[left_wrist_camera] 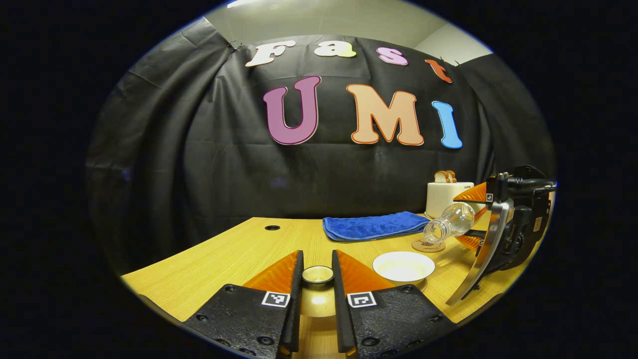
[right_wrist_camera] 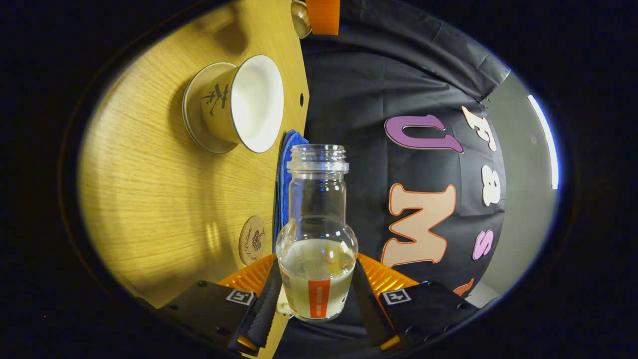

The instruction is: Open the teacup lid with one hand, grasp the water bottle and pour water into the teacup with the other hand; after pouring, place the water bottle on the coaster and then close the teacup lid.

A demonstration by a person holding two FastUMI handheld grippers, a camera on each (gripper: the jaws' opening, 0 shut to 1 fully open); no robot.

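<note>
My left gripper is shut on the knob of the teacup lid, held low over the table. The open teacup, white inside, stands on its saucer just to the right. At the far right, my right gripper is shut on the clear water bottle, which is tipped on its side with its mouth pointing at the cup, above the round coaster. In the right gripper view the bottle sits between the fingers of the right gripper, with some water in its base. The teacup, the coaster and the left gripper also show there.
A folded blue towel lies behind the cup. A pale toaster holding bread stands at the back right. The wooden table has a small round hole at the back left.
</note>
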